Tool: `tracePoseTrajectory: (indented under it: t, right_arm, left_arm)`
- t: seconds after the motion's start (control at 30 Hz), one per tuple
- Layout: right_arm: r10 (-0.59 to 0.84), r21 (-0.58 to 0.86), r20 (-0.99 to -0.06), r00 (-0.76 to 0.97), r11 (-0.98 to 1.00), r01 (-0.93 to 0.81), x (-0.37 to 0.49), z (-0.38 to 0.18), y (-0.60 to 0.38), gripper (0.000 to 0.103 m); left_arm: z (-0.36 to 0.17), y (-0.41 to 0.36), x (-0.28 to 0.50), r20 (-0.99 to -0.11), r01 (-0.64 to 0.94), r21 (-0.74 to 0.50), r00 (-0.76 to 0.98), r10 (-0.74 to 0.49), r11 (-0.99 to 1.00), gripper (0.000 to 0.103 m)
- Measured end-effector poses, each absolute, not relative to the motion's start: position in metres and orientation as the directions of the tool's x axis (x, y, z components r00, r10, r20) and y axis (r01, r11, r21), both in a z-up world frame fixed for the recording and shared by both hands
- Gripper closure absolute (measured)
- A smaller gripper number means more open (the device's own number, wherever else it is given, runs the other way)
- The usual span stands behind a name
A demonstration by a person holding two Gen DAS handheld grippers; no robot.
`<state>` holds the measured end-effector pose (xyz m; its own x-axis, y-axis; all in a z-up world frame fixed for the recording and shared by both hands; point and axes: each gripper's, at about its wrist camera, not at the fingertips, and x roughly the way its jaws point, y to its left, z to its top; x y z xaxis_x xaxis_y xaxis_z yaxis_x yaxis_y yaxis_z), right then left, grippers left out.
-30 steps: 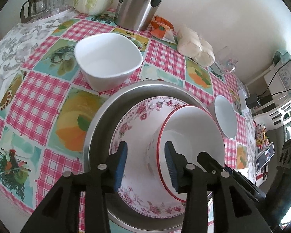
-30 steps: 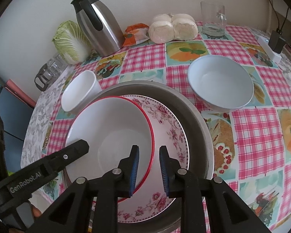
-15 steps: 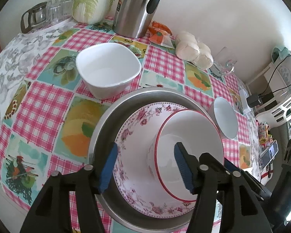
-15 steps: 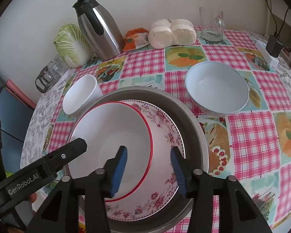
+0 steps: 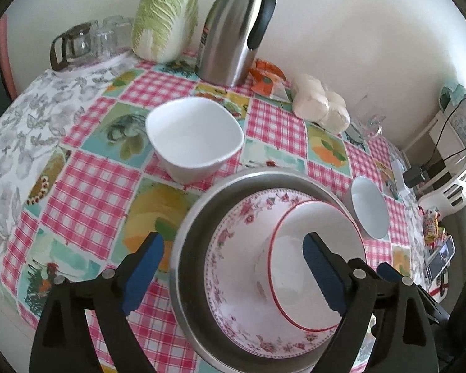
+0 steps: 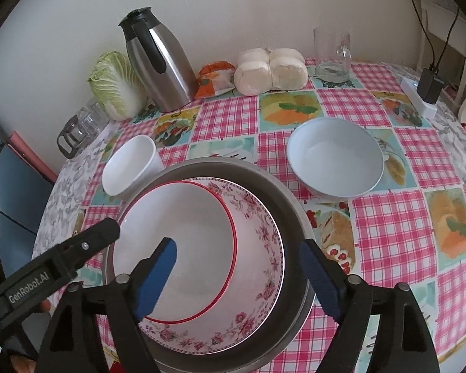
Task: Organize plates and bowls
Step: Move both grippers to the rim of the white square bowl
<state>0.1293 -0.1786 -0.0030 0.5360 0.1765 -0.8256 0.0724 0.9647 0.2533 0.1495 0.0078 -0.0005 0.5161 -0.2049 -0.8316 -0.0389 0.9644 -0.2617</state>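
Left gripper [image 5: 233, 267]: jaws spread wide and empty, hovering over the near edge of the stack.
Right gripper [image 6: 239, 275]: jaws spread wide, holding nothing, straddling the same stack from the other side.
Stack: a red-rimmed bowl [image 6: 183, 248] sits tilted inside a floral plate [image 6: 258, 242], which lies in a steel basin [image 6: 289, 214] on the checked worktop [image 6: 404, 233].
Key relation: the two loose bowls flank the basin. From the left view, the square white bowl [image 5: 194, 136] stands at 11 o'clock, just beyond the basin rim. From the right view, the round white bowl [image 6: 335, 158] stands at 1 o'clock, close beside the basin.
Nearer hand: by position, the left suits the square bowl, the right the round one.
Long axis: neither bowl has a marked one; a rim pinch looks the likely grip.
Far edge: thermos [image 6: 158, 62], cabbage [image 6: 115, 84], buns [image 6: 270, 71] and glass mug [image 6: 331, 56] line the wall.
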Motion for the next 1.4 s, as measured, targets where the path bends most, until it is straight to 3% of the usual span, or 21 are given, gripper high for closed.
tracePoseTrajectory:
  t: [0.33,1.4]
  right_arm:
    - [0.168,0.249,-0.818,0.550,0.966,0.075,0.128,-0.002,-0.180,0.000]
    - [0.156,0.268,-0.770,0.619,0.959,0.091,0.128,0.016,-0.171,0.000]
  left_arm:
    - [0.004,0.013,0.149,-0.812,-0.042,-0.246,0.555,-0.182,0.968,0.009]
    - [-0.006,0.085,0.182,-0.773,-0.153,-0.344,0.606,-0.187,0.926,0.009]
